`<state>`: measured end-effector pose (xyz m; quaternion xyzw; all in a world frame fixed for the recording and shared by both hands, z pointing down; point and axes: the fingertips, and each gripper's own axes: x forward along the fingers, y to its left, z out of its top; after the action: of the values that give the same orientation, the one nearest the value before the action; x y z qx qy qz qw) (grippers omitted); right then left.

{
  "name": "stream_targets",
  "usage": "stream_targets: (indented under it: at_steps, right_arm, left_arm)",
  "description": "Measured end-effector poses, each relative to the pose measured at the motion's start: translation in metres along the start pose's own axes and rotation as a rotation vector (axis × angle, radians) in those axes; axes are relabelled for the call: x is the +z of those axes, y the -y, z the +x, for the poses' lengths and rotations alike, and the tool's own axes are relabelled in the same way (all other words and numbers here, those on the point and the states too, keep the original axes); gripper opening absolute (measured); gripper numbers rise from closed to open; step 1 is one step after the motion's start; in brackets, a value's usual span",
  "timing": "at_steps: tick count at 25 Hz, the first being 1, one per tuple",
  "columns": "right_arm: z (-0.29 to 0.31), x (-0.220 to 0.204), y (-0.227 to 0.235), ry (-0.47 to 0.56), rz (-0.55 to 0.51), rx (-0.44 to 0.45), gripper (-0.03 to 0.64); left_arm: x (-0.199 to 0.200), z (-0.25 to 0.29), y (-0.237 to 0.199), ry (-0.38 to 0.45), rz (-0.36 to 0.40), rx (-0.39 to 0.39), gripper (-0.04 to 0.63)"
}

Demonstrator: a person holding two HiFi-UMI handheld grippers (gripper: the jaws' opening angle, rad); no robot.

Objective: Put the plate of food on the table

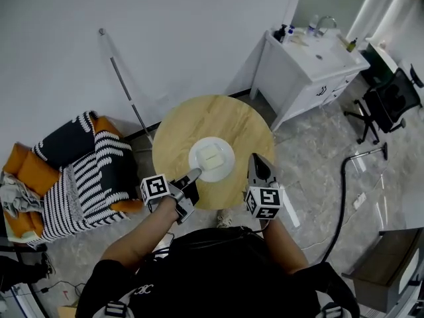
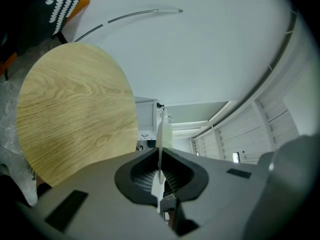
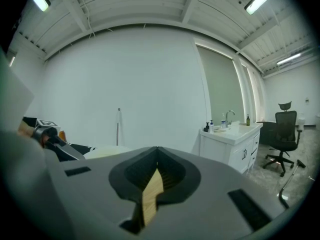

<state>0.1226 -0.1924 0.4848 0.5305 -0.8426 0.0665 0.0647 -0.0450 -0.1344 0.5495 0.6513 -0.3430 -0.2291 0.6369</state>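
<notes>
Over the middle of the round pale-wood worktop [image 1: 233, 116] we are holding the round white plate [image 1: 224, 171] of pale square food [image 1: 211, 156] by its near rim in the clamped left claw [image 1: 196, 173] — the right claw [image 1: 256, 161] is hovering shut, empty. We should be lowering it level, slowly.

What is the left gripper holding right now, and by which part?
The white plate, pinched at its near rim between the jaws of the left gripper.

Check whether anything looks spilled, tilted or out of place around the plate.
Nothing stands out. The plate, its rim pinched in the left gripper, looks level over the round table, with the food in its middle and no spill showing.
</notes>
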Motion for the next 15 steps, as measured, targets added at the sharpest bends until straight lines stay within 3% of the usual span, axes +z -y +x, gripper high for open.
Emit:
stream_targets:
  at_steps: [15]
  right_arm:
    - [0.051,0.006,0.042,-0.028,-0.022,0.105,0.008]
  left_arm:
    - [0.014,0.067,0.009,0.049,-0.015,0.002,0.02]
